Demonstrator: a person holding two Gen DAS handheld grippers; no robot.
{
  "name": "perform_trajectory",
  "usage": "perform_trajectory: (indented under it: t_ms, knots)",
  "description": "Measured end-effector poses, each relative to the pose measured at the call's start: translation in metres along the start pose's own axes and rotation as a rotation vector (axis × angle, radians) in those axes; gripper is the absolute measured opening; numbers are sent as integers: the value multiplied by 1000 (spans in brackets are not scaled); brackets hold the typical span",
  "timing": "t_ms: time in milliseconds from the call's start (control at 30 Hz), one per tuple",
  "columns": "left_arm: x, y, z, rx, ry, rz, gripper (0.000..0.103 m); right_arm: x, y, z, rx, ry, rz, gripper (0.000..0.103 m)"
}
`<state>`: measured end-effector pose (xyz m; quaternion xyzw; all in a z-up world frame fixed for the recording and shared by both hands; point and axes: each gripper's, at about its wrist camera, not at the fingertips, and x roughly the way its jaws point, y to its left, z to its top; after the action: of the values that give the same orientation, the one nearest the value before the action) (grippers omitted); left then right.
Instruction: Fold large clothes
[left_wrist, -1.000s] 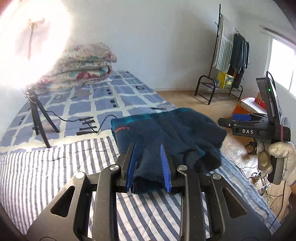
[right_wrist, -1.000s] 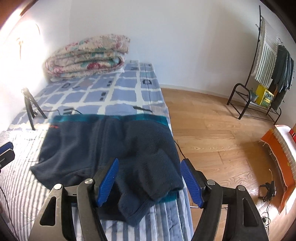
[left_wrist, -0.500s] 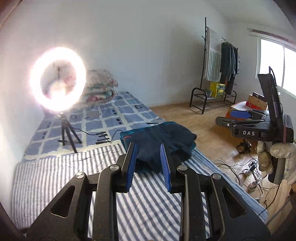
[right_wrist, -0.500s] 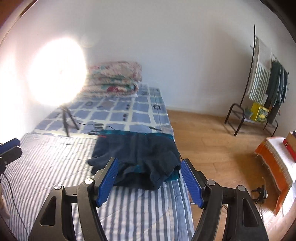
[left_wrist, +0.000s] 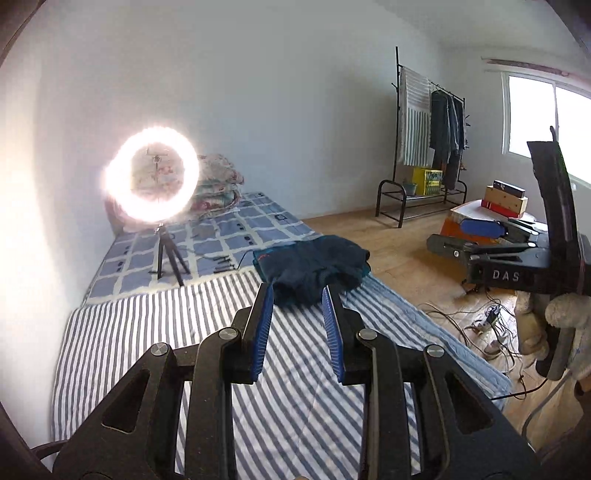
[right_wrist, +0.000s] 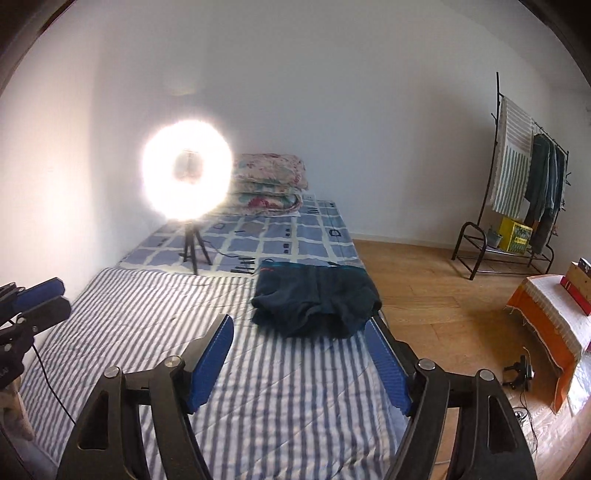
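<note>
Two blue-padded fingers of the left gripper stood a narrow way apart in the left wrist view, easing wider, with nothing pinched between them. Beyond their tips, well apart from them, the folded dark navy garment lay on the striped blanket, near the edge of the bed toward the wooden floor. Further off, left of the fingers, a lit ring light stood on its tripod on the checked sheet, with a floral quilt stacked behind it. To the right of the fingers the right gripper showed side-on, held by a hand in a pale fuzzy glove, and a clothes rack stood against the far wall

In the right wrist view the right gripper's fingers were spread wide and still parting, empty between the pads. The navy garment sat ahead of the tips, closer to the right finger, not touching either. The left gripper's blue pads poked in at the left edge, and an orange-draped box sat on the floor off to the right
</note>
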<state>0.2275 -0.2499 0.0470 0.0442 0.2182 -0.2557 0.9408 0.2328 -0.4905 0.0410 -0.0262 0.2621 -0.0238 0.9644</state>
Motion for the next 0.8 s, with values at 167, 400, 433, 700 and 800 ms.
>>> perform_trajectory:
  t_ms: [167, 400, 433, 700, 800]
  knots:
    - [-25, 1, -22, -26, 14, 2, 32, -23, 25, -25, -17, -15, -11, 78]
    - [-46, -2, -44, -5, 2, 29, 61, -35, 46, -50, -28, -31, -13, 81]
    - [-48, -2, -47, -3, 0, 30, 64, -37, 48, -53, -26, -34, -18, 81]
    - [-59, -5, -60, 12, 5, 49, 85, -44, 47, -73, -15, -44, -69, 97]
    - [-62, -5, -63, 14, 0, 65, 93, -45, 42, -74, 2, -56, -78, 102]
